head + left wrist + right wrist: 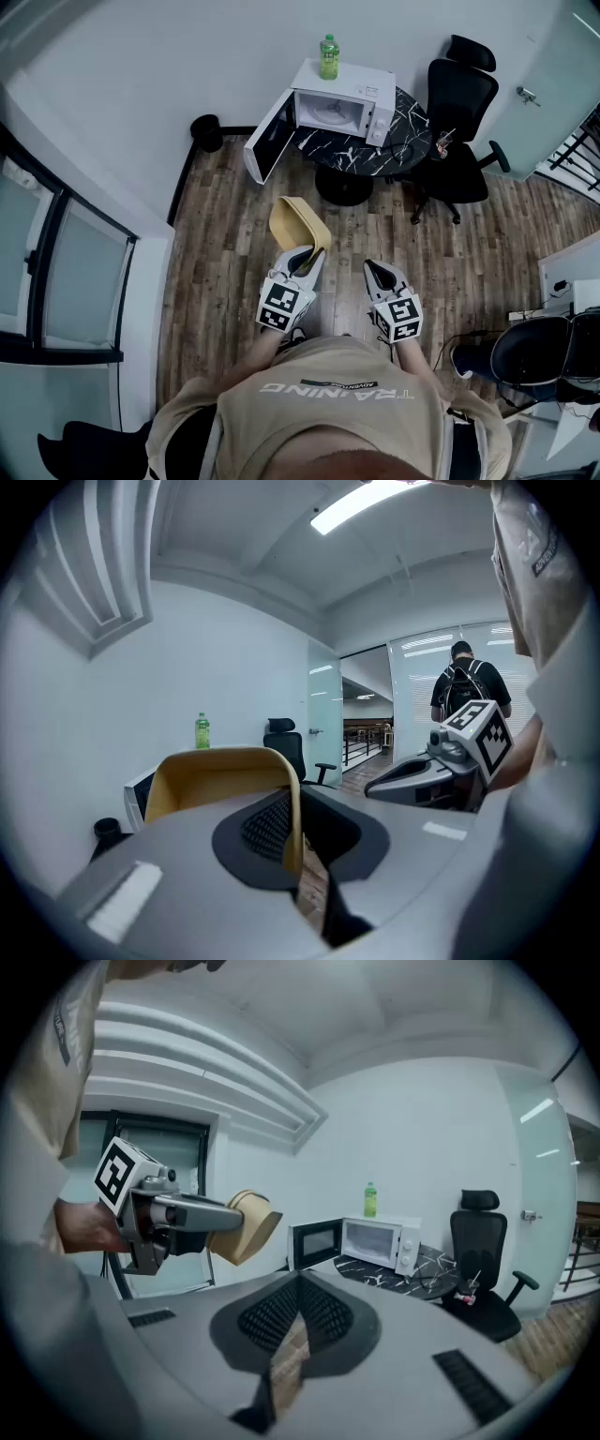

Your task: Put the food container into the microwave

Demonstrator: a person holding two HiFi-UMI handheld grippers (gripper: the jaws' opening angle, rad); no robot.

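While the person stands on the wood floor (225, 216), the left claw (305, 255) is clamped on the tan food container (298, 223). Its 2 jaws are nearly together, with 1 thin side wall of the container pinched between the pads. The container hangs tilted in the air, reaching forward and to the left from the jaw tips. Just to the right of that claw, the right claw (380, 270) points the same way, its jaws closed tip to tip with nothing between them. Well ahead of both claws, the white microwave (342, 108) sits on a dark marbled round table (375, 155), well apart from the container. Its door (267, 141) is swung wide open, and 1 green bottle (329, 56) stands on top. To the right of the table stands a black office chair (459, 103).
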